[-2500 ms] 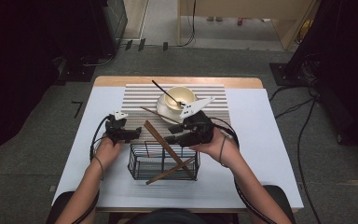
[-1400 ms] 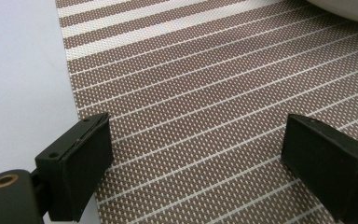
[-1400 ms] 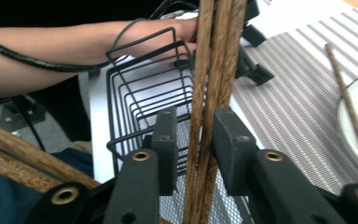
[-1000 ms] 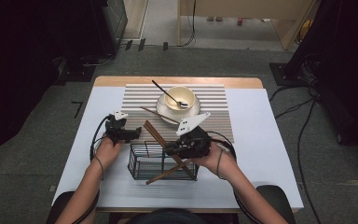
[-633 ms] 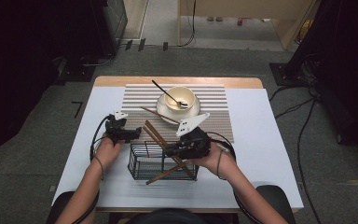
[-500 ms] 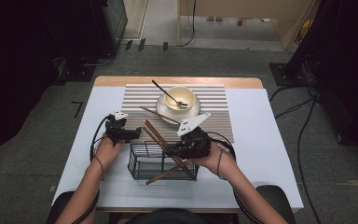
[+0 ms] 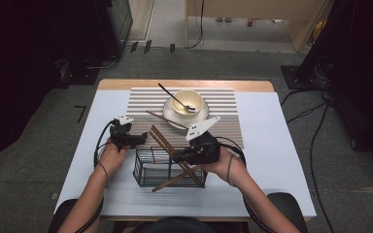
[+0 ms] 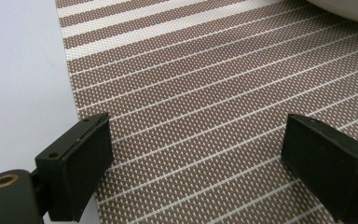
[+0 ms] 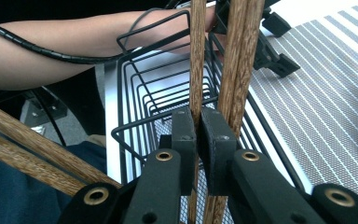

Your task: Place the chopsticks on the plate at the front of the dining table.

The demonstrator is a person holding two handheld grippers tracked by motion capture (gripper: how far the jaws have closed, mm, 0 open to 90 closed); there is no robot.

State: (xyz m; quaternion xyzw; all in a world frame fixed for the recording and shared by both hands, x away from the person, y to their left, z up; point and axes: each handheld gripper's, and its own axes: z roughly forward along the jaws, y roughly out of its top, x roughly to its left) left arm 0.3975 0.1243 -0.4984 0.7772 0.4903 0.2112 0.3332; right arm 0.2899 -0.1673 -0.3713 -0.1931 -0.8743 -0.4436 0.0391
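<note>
Chopstick clamped at the wire basket.
We found the right gripper (image 9: 197, 154) closed tight on one chopstick (image 9: 197, 60) over the wire basket (image 7: 148, 170); its jaws had just been closing. We noted the left gripper (image 8: 200, 161) wide open, empty, above the striped mat (image 8: 205, 79).

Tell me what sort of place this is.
Probably a lab or recording room with a mock dining setup: a table bearing a striped placemat and bowl, on grey carpet, with loose cables trailing across the floor beside dark equipment.

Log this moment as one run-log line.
right gripper: shut on chopstick | wire basket: holds more chopsticks | left gripper: open, empty, over striped mat
</note>
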